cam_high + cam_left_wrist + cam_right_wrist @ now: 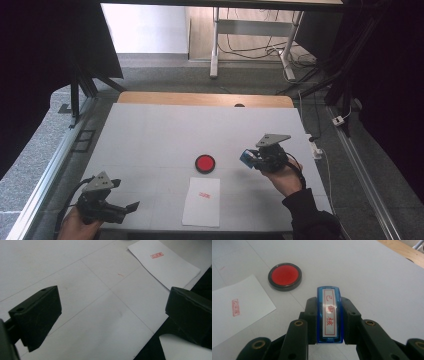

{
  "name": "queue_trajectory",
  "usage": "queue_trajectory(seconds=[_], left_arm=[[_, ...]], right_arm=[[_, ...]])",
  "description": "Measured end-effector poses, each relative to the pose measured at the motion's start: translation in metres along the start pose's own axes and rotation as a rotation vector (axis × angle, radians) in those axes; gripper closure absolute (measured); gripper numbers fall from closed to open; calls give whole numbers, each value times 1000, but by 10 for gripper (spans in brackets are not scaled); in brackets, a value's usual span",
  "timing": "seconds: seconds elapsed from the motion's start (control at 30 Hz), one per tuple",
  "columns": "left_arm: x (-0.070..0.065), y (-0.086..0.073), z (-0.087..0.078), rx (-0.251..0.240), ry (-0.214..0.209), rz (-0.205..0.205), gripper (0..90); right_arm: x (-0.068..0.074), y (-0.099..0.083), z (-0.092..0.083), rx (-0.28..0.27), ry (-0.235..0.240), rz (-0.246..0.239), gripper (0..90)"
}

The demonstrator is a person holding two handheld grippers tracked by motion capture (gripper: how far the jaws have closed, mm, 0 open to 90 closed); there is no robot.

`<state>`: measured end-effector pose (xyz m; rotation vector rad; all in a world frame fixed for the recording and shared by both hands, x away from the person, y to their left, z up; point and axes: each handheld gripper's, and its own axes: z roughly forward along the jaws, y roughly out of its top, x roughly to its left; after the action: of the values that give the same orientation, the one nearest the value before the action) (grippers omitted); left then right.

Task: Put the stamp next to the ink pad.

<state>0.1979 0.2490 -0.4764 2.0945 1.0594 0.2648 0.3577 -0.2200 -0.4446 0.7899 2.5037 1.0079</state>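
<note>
Now right gripper [329, 322] clamps blue stamp [329, 315] beside ink pad [284, 276].

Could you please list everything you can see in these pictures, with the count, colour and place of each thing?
stamp: one, blue with a white label in red characters, clamped between the right gripper's jaws above the table.
ink pad: one, round, red in a black rim, mid-table, just beyond the sheet.
paper sheet: one, white, bearing a small red stamp mark, near the table's front edge.
table: one, pale grey top with a wooden strip at the far edge.
desk frame: one, white legs, on the floor beyond the table, with cables beside it.
left gripper: one, black, jaws apart, front left.
right gripper: one, black, right of the ink pad.
</note>
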Motion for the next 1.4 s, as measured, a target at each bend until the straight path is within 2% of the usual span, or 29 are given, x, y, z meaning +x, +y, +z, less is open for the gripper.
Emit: queue_trajectory(seconds=[0.27,0.4,0.63,1.0,1.2,1.4], left_arm=[[0,0,0,1,3,2,9],[0,0,1,2,3,1,9],[0,0,0,2,1,3,11],[0,0,1,4,-2,1,13],[0,0,1,5,-2,1,14],[0,0,1,6,-2,0,14]], right_arm=[[-5,-9,10,38,-27,-7,707],[-7,-11,12,45,-25,6,707],[-8,-17,21,82,-23,-18,708],[-9,-22,28,105,-4,-3,707],[-11,-25,33,135,9,10,705],[-13,-25,32,121,9,28,665]])
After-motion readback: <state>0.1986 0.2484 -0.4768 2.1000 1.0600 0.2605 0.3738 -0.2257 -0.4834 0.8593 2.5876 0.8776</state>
